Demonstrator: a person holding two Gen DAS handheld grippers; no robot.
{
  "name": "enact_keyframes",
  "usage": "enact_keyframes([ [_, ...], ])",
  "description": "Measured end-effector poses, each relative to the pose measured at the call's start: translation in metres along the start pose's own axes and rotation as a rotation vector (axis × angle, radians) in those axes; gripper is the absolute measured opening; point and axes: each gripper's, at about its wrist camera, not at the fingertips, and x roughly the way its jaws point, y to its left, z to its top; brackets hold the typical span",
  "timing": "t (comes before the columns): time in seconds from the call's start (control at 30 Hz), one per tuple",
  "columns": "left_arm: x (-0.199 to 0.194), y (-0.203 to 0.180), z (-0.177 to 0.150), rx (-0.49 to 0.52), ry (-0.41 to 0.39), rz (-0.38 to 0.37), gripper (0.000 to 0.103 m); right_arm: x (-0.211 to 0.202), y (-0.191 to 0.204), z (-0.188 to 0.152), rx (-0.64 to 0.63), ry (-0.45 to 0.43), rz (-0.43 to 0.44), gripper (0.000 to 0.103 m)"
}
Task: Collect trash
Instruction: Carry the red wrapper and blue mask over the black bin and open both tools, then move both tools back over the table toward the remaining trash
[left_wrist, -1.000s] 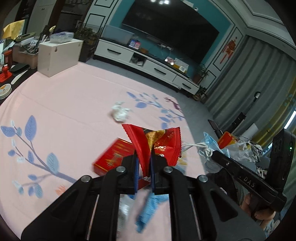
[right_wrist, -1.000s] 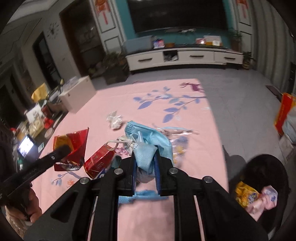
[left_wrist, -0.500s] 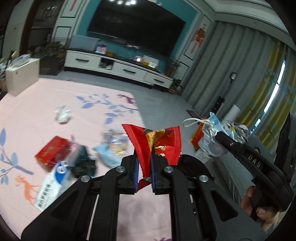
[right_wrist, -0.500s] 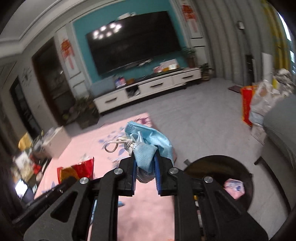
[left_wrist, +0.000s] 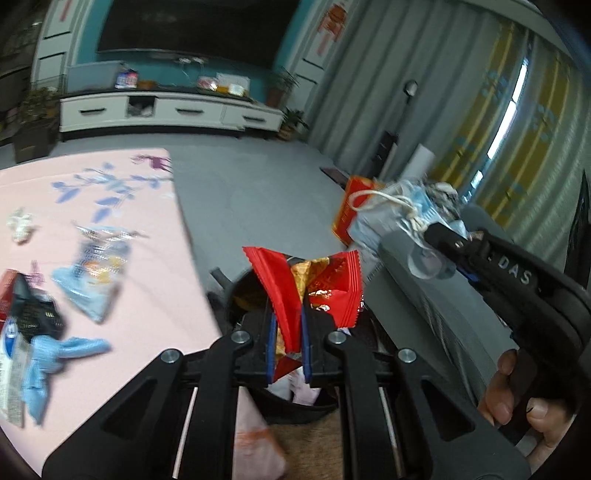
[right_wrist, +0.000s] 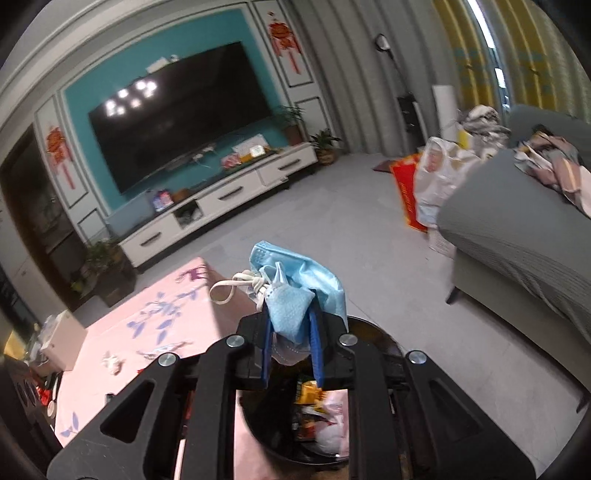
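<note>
My left gripper (left_wrist: 287, 334) is shut on a red and gold snack wrapper (left_wrist: 314, 280) and holds it over the black trash bin (left_wrist: 240, 295) beside the pink table. My right gripper (right_wrist: 291, 343) is shut on a crumpled blue face mask (right_wrist: 295, 280) with white ear loops, held above the same bin (right_wrist: 373, 332), which holds several wrappers. The right gripper with the mask also shows in the left wrist view (left_wrist: 436, 232) at the right.
The pink tablecloth (left_wrist: 155, 295) carries several pieces of trash: a white crumpled tissue (left_wrist: 20, 225), a clear snack bag (left_wrist: 96, 269), a dark wrapper (left_wrist: 37, 314) and a blue mask (left_wrist: 55, 354). A grey sofa (right_wrist: 517, 236) stands to the right. A TV cabinet (right_wrist: 221, 199) is far behind.
Both grippers have swung right, from over the pink table to above the black bin, each keeping hold of its item. The bin's inside has come into the right wrist view.
</note>
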Motion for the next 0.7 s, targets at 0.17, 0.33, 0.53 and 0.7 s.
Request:
enact_keyframes([
  [0.17,0.039,-0.021,-0.004,0.028,0.100,-0.037,0.012,0.022,-0.020,-0.006,0.045,0.077,-0.061,0.019],
  [0.33,0.071,-0.028,-0.012,0.039,0.178,-0.042,0.012,0.044,-0.035,-0.015,0.070,0.156,-0.124,0.019],
  [0.53,0.098,-0.024,-0.022,0.028,0.258,-0.046,0.013,0.057,-0.036,-0.019,0.052,0.198,-0.206,0.023],
  [0.7,0.100,-0.022,-0.027,0.013,0.269,-0.043,0.055,0.050,-0.042,-0.017,0.091,0.177,-0.184,0.072],
])
